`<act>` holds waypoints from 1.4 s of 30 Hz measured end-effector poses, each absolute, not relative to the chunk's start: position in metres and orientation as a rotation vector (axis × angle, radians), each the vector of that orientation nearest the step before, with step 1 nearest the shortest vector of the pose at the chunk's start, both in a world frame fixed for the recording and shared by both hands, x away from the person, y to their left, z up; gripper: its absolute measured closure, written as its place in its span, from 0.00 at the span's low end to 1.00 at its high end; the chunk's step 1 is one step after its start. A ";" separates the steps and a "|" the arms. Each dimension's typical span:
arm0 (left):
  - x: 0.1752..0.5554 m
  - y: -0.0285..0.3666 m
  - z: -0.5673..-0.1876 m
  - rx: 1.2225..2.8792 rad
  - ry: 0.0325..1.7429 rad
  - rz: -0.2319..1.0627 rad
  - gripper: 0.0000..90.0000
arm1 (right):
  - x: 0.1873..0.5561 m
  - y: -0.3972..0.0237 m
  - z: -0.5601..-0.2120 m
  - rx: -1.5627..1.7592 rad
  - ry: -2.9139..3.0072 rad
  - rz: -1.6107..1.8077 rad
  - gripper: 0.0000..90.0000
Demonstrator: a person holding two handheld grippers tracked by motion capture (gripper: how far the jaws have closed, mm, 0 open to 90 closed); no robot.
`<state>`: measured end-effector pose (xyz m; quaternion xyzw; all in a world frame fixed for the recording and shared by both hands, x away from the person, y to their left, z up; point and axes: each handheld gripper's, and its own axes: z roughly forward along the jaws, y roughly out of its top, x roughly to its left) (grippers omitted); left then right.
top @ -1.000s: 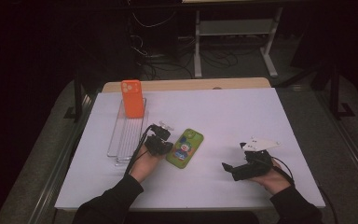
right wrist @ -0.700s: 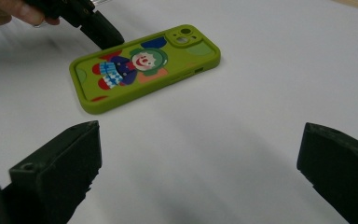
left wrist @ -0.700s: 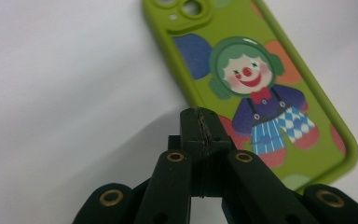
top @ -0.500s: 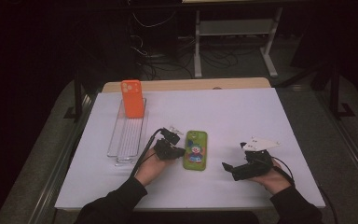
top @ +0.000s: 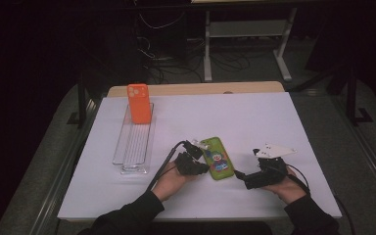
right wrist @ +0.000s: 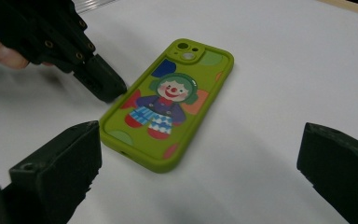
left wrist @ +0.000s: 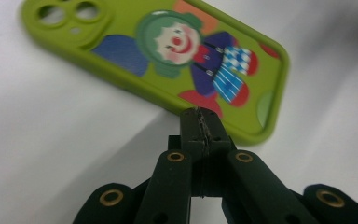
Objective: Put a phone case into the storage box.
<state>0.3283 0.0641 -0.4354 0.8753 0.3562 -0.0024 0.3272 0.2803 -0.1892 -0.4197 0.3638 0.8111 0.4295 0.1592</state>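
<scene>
Green phone case (top: 216,158) beside shut left gripper (top: 201,169)

Black grippers (top: 200,155) — brass-ringed screws, trailing cables — a grey plate (top: 274,150), dark sleeves (top: 122,220).

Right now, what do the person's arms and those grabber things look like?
Both arms wear dark sleeves. Each hand-held gripper is black. The left hand-held gripper has brass-coloured rivets and trails a black cable. The right hand-held gripper carries a grey three-cornered plate on top.
</scene>
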 end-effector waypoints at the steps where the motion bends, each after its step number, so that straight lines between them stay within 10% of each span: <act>1: 0.328 0.063 -0.435 2.306 0.912 -0.009 1.00 | 0.280 -0.189 -0.420 1.039 2.318 1.229 0.00; 14: 0.325 0.054 -0.432 2.283 0.789 0.030 0.94 | 0.280 -0.190 -0.420 1.037 2.315 1.226 0.00; 31: 0.314 0.123 -0.415 2.234 0.622 0.077 0.14 | 0.282 -0.189 -0.419 1.064 2.309 1.221 0.00; 42: 0.312 0.134 -0.418 2.217 0.602 0.081 0.00 | 0.283 -0.193 -0.416 1.111 2.277 1.222 0.00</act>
